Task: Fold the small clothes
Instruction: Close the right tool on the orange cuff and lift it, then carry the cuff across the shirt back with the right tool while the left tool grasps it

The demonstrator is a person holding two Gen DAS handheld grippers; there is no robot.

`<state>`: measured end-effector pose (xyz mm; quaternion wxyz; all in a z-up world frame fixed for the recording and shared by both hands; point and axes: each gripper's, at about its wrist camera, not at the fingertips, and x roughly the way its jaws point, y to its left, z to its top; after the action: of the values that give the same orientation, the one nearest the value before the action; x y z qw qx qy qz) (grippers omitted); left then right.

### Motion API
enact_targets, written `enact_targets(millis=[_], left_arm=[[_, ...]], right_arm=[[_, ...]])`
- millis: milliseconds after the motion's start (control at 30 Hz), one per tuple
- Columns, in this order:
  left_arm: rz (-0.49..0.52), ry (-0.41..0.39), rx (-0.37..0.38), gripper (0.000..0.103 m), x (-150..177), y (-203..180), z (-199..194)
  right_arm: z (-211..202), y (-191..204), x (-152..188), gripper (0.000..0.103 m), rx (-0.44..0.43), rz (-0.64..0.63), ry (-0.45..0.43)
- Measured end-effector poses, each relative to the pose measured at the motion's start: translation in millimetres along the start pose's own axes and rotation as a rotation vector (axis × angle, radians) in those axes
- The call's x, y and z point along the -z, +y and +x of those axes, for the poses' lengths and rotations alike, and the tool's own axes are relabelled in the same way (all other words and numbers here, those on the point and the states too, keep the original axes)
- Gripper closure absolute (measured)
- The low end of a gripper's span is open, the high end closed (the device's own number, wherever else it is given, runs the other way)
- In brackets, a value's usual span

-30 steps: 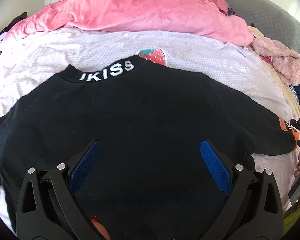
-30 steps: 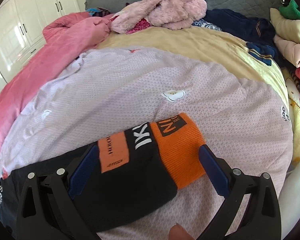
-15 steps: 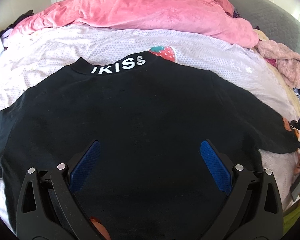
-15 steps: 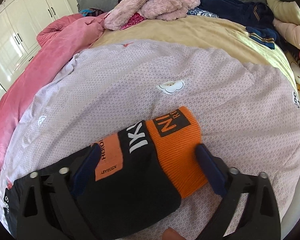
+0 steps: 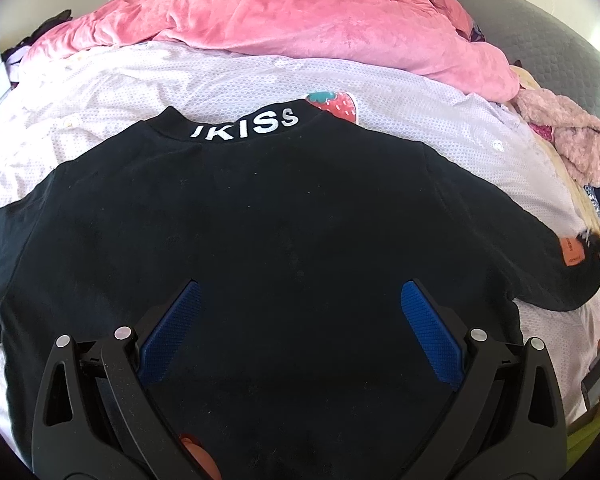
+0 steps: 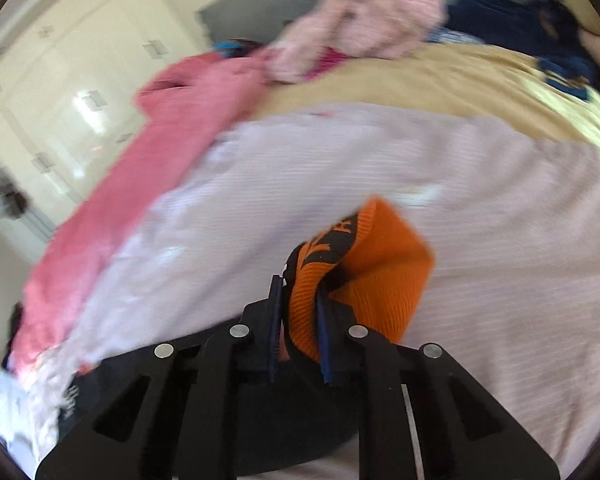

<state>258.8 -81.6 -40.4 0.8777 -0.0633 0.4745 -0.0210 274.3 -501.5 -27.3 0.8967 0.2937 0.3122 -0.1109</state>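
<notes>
A small black sweatshirt [image 5: 260, 216] with white "IKISS" lettering on its collar lies flat, back up, on a pale lilac sheet [image 5: 228, 88]. My left gripper [image 5: 298, 320] is open and empty, hovering over the lower middle of the sweatshirt. Its right sleeve reaches to the right edge, where an orange label [image 5: 571, 251] shows. My right gripper [image 6: 298, 292] is shut on that sleeve's orange cuff [image 6: 376, 276] and holds it bunched and raised off the sheet. The right wrist view is blurred by motion.
A pink plush blanket [image 5: 300, 24] lies along the far side of the bed. A fuzzy pink garment [image 5: 572, 140] and dark blue clothes [image 6: 532, 28] lie at the head end on a yellow sheet [image 6: 420, 80]. White wardrobe doors [image 6: 60, 92] stand beyond.
My right gripper closed on the orange cuff and lifted it, tilting as it moved. My left gripper stayed open and shifted slightly over the sweatshirt.
</notes>
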Motion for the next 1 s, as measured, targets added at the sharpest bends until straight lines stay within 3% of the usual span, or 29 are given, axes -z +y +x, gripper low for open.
enact_targets(millis=[233,500,667,867,1000], left_arm=[[-0.037,0.005,-0.004,0.009,3,16,-6],[-0.098,-0.006,-0.004,0.009,5,41,-17],[-0.129,-0.001,-0.014,0.009,7,55,-21],[-0.144,0.0,0.014,0.009,7,56,-23],[-0.114,0.002,0.055,0.009,7,42,-24]], right_arm=[[-19,100,33,0.089,-0.221,-0.245,0.036],[-32,170,77,0.089,-0.378,-0.423,0.105],[-35,193,102,0.089,-0.429,-0.475,0.151],[-39,200,108,0.082,-0.592,-0.453,0.24],[-47,184,88,0.078,-0.513,-0.456,0.147]])
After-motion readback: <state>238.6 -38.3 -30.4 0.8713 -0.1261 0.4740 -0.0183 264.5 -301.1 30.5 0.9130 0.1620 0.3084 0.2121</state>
